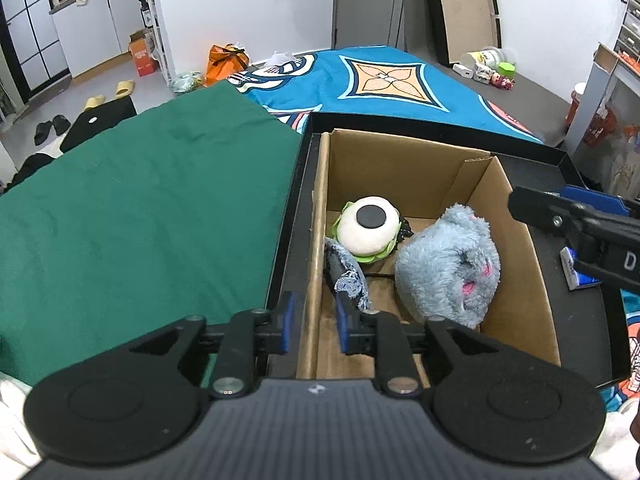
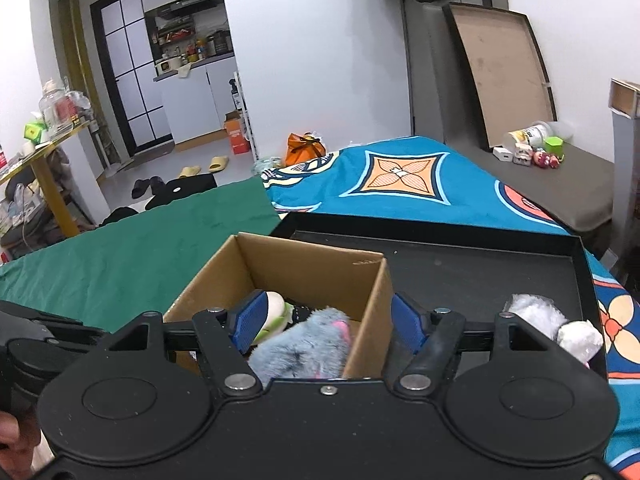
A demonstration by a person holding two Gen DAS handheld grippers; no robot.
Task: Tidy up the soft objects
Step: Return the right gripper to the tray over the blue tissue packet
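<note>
A cardboard box (image 1: 404, 160) stands in a black tray (image 1: 552, 168). Inside it lie a white-and-green burger plush (image 1: 368, 232), a fuzzy blue plush (image 1: 448, 268) and a frayed denim scrap (image 1: 348, 276). My left gripper (image 1: 315, 326) is open, its pads either side of the box's left wall without pressing it; the denim scrap lies just ahead of the right pad. My right gripper (image 2: 328, 320) is open over the blue plush (image 2: 304, 344), one pad inside the box (image 2: 280, 260), one outside its right wall. A white fluffy plush (image 2: 540, 316) lies on the tray (image 2: 480, 272).
A green cloth (image 1: 152, 208) covers the surface left of the tray, and a blue patterned blanket (image 1: 380, 80) lies beyond. A small blue-and-white packet (image 1: 576, 272) sits on the tray's right side. A grey bench (image 2: 560, 184) with small toys stands at the back right.
</note>
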